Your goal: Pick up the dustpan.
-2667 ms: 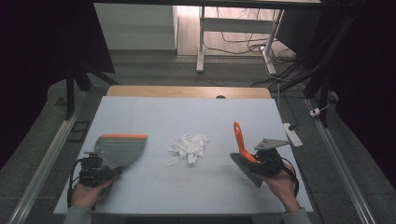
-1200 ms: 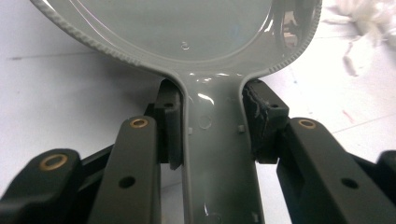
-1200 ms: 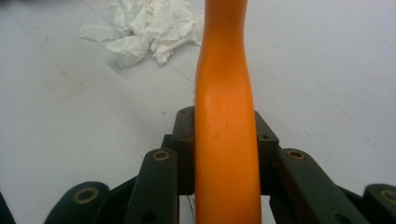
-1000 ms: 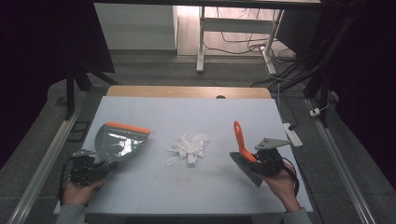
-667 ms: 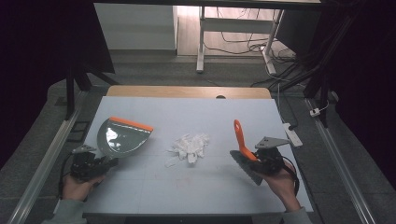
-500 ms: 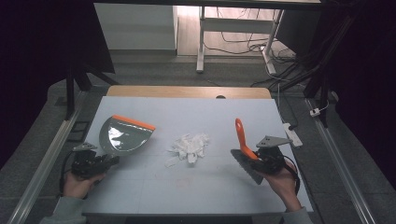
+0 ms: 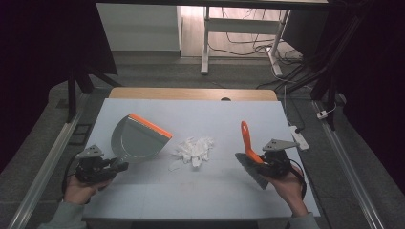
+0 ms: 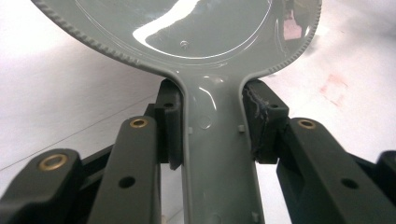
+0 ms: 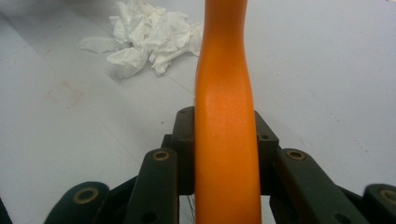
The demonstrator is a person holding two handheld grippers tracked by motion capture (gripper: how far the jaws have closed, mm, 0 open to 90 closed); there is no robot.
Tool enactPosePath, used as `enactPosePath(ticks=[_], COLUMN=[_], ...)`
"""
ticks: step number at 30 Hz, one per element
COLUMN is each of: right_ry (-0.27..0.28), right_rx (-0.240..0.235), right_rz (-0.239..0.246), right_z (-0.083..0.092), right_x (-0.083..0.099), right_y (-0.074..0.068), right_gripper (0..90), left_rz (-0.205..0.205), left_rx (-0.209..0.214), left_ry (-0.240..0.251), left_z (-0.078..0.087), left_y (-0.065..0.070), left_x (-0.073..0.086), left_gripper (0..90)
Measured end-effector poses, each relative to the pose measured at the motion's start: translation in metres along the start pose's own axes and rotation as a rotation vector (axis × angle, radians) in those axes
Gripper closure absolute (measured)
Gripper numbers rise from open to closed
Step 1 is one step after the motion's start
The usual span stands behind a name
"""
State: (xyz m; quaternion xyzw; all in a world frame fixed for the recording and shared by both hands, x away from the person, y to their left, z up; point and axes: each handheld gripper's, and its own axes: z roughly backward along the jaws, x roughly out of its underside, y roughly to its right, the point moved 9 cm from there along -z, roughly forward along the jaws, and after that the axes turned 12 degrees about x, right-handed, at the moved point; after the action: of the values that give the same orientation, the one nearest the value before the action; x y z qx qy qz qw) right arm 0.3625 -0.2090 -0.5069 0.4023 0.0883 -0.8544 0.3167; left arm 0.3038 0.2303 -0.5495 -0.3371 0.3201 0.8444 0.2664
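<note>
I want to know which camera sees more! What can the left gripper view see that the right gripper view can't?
The left gripper view alone shows the grey dustpan, its handle clamped between that gripper's black jaws, with a toothed rim around the pan. The right gripper view alone shows the orange brush handle squeezed between its own jaws, plus the pile of crumpled white paper lying beyond it. Both look along two black jaws shut on a handle, with the pale table underneath.

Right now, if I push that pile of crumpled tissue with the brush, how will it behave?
The crumpled tissue looks light and floppy, so it should probably slide easily. It lies in loose scraps, so pieces may scatter. It won't roll far.
</note>
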Motion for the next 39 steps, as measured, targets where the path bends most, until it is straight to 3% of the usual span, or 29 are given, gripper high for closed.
enactPosePath(ticks=[15, 22, 33, 39], right_ry=[-0.006, -0.008, -0.008, -0.01], right_rx=[-0.007, -0.008, -0.005, -0.007], right_rz=[0.004, 0.004, 0.004, 0.009], right_z=[-0.002, -0.003, -0.004, -0.005], right_x=[0.001, 0.002, 0.002, 0.002], right_y=[-0.003, -0.003, -0.003, -0.005], right_gripper=[70.4, 70.4, 70.4, 70.4], left_rz=[-0.093, -0.144, -0.173, -0.168], left_rx=[0.083, 0.113, 0.164, 0.17], left_ry=[-0.069, -0.145, -0.201, -0.222], left_z=[0.001, 0.0, -0.006, -0.007], left_y=[0.026, 0.04, 0.05, 0.052], left_x=[0.002, 0.008, 0.016, 0.024], left_gripper=[62.0, 61.9, 61.9, 62.0])
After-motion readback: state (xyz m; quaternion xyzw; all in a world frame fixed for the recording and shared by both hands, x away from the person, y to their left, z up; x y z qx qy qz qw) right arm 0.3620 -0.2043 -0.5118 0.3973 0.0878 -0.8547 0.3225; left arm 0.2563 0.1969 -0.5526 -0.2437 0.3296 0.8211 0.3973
